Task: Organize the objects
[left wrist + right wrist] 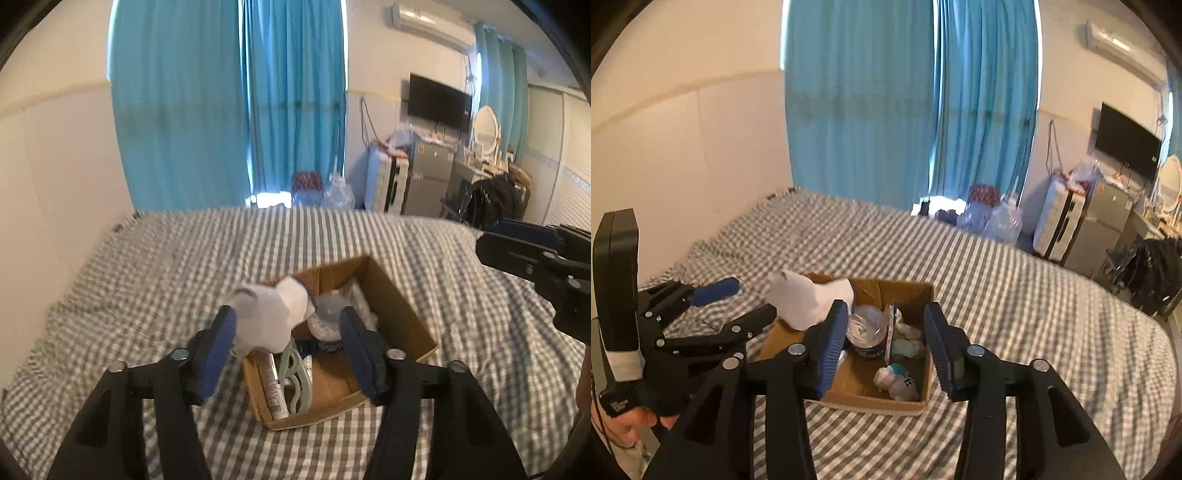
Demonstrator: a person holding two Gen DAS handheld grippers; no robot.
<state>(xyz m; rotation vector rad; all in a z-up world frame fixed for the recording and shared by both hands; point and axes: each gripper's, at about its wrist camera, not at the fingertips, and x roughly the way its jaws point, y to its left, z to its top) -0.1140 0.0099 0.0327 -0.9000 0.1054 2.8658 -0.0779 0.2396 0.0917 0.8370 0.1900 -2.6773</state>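
An open cardboard box (402, 295) (929, 295) sits on the grey checked bed (147, 277) (1015, 280). It holds a plastic bottle (327, 321) (868, 332), a tube (273, 387), a pale green ornate piece (295, 380) and a small white toy (897, 384). A white sock (269, 317) (805, 299), blurred, hangs over the box's left edge, against the left pad of my left gripper (290, 349) (746, 301), whose jaws stand wide apart and do not clamp it. My right gripper (884, 345) (484, 240) is open above the box, with nothing between its fingers.
A wall runs along the bed's left side. Blue curtains (229, 110) hang behind the bed. Beyond its far right edge stand water bottles (997, 221), a suitcase (1056, 221), a small fridge (1104, 225) and a chair with dark clothes (1152, 266). A person's hand (628, 424) holds the left gripper.
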